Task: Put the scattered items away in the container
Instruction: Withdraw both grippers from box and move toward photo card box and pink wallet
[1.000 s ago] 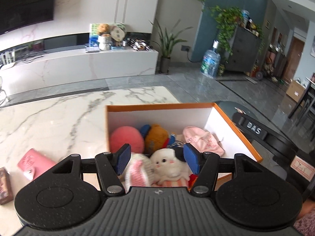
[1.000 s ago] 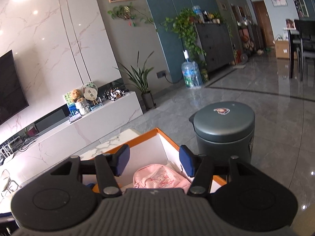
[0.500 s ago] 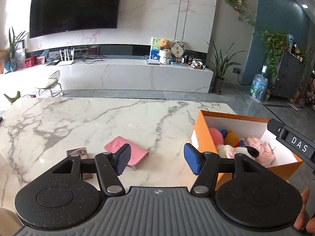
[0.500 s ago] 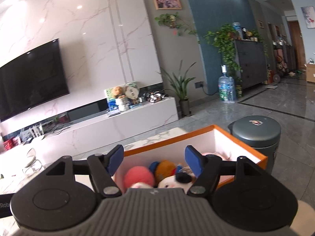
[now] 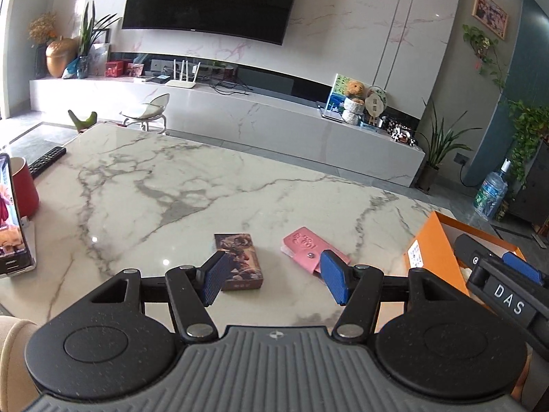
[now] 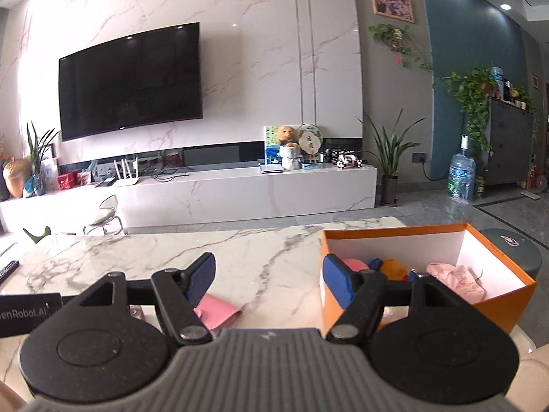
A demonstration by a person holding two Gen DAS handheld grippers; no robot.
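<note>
A small dark picture box [image 5: 240, 261] and a pink snap wallet [image 5: 305, 245] lie on the marble table, just ahead of my left gripper [image 5: 274, 276], which is open and empty above them. The orange box [image 6: 497, 267] stands at the table's right end and holds a pink ball [image 6: 355, 263], an orange plush [image 6: 393, 268] and a pink cloth item [image 6: 456, 279]. My right gripper [image 6: 271, 279] is open and empty, left of the box, with the pink wallet [image 6: 219, 310] under its left finger. The orange box also shows in the left wrist view [image 5: 435, 250].
At the table's left edge stand a red cup [image 5: 22, 187], a propped phone [image 5: 12, 219] and a remote [image 5: 46, 161]. A grey round bin [image 6: 514, 250] stands on the floor behind the orange box. The right gripper's body [image 5: 504, 295] shows beside the box.
Both grippers have swung left and pulled back from over the orange box. The left one now faces the picture box and pink wallet; both stay open.
</note>
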